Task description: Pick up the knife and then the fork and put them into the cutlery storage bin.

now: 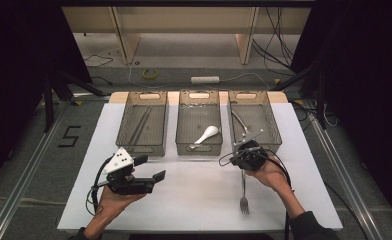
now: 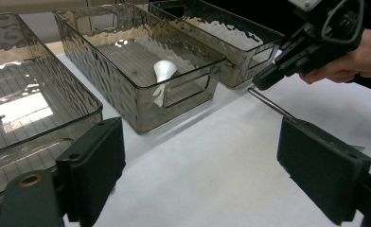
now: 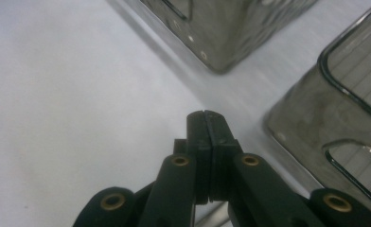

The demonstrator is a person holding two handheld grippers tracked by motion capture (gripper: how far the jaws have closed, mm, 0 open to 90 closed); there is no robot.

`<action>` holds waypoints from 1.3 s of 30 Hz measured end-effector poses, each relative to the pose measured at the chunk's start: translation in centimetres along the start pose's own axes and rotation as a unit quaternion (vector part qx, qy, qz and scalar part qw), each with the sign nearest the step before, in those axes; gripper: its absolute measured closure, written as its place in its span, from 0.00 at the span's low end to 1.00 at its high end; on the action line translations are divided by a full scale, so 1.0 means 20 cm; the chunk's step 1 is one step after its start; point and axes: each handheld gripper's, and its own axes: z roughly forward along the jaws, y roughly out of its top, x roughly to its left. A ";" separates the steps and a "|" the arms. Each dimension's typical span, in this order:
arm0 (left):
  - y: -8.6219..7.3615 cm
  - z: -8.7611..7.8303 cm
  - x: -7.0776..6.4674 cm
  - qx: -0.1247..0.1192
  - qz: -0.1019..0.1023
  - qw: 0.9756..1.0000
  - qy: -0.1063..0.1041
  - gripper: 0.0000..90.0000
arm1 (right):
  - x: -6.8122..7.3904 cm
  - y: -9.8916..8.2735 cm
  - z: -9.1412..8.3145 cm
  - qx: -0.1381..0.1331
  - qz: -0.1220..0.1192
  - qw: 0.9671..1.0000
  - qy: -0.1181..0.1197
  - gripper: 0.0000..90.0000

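Note:
A metal fork lies on the white table, tines toward me. Its handle runs up to my right gripper. That gripper's tips are down at the handle's far end, just in front of the right bin. In the right gripper view the pads press flat together with no gap, and I cannot tell whether they pinch the handle. My left gripper is held level over the table's left side. It stands open with nothing between its fingers.
Three grey see-through bins stand in a row at the back. The left bin holds long thin sticks. The middle bin holds a white spoon. The right bin holds a metal utensil.

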 end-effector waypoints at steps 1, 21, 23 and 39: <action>0.00 0.00 0.00 0.000 0.000 1.000 0.000 0.17 | -0.01 -0.01 0.01 0.001 0.001 1.000 0.001 1.00; 0.00 0.00 0.00 0.002 0.000 1.000 0.000 0.17 | -0.10 -0.09 0.09 0.045 0.024 0.999 -0.005 1.00; 0.00 0.00 0.00 0.003 0.000 1.000 0.000 0.17 | -0.10 -0.09 0.09 0.050 0.023 0.998 -0.008 1.00; -0.01 0.00 0.00 0.005 0.002 1.000 0.003 0.17 | -0.09 -0.09 0.09 0.070 0.021 0.997 -0.019 1.00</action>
